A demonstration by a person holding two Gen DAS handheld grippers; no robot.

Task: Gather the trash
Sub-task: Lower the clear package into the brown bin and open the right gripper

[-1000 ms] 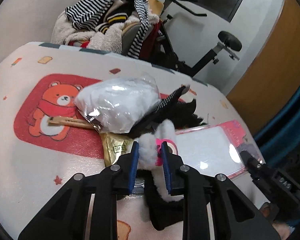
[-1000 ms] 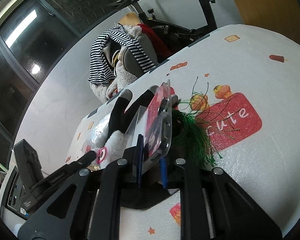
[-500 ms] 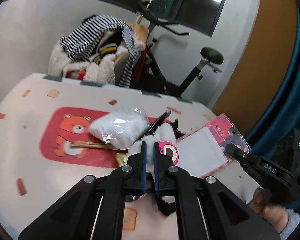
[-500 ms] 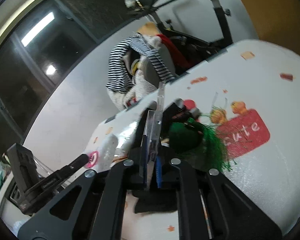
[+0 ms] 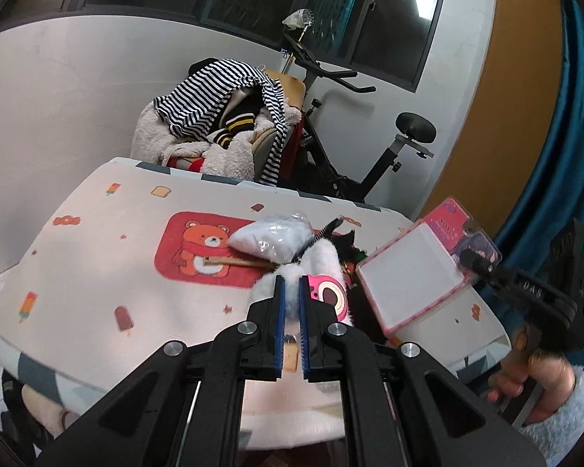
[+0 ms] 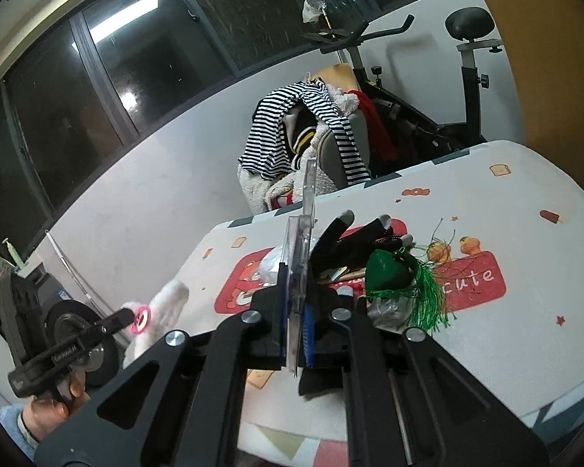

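Carrying step: left hand-held gripper (image 5: 291, 307) pinches the plush (image 5: 323, 272), right (image 6: 296, 311) pinches the packet (image 6: 301, 249); both are clear of the desk (image 5: 97, 272) and next need a bin, unseen.

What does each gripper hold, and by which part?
Left gripper: white plush toy, by a fluffy end. Right gripper: clear plastic package, by its lower edge.

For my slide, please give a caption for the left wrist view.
Left gripper lifts a white plush toy above the table.
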